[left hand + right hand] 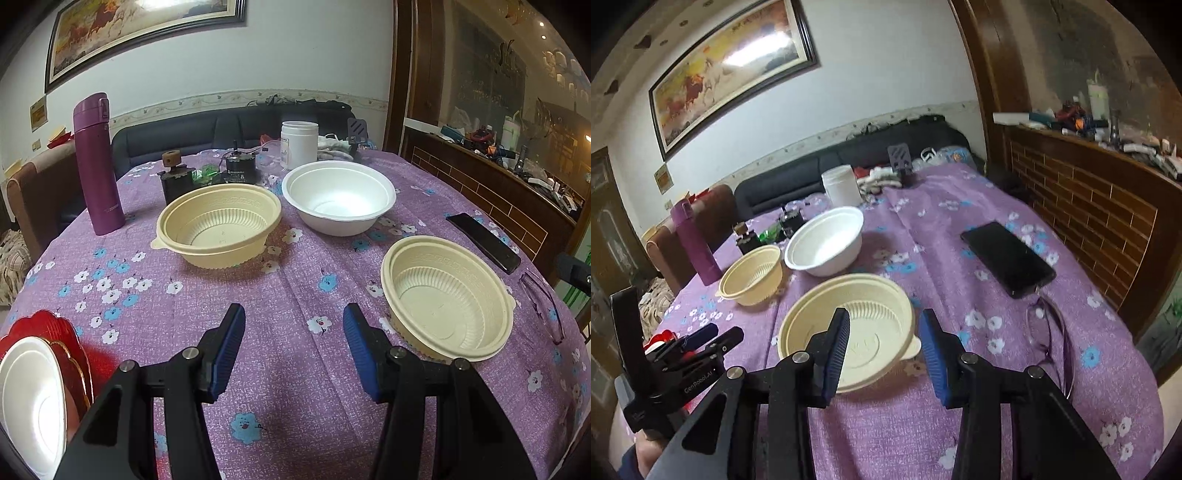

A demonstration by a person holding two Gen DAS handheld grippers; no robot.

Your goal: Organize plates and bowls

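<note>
Three bowls stand on the purple flowered tablecloth [295, 369]. A cream ribbed bowl [218, 225] [751, 275] is at the back left, with a white bowl [338, 197] [823, 245] beside it. A second cream bowl [448, 295] [871, 306] is nearer, on the right. My right gripper [884, 314] is open and straddles this bowl's near right rim, one finger over the inside and one outside, pads apart from it. My left gripper [293, 312] [718, 334] is open above bare cloth, holding nothing. A white plate [29, 398] lies on a red plate [48, 325] at the near left.
A purple flask [98, 162] stands at the far left. A black phone [484, 242] [1008, 258] and glasses [543, 306] [1052, 332] lie near the right edge. A white jar [298, 144] and small dark devices [240, 170] sit at the back. A wooden sideboard [1089, 221] runs along the right.
</note>
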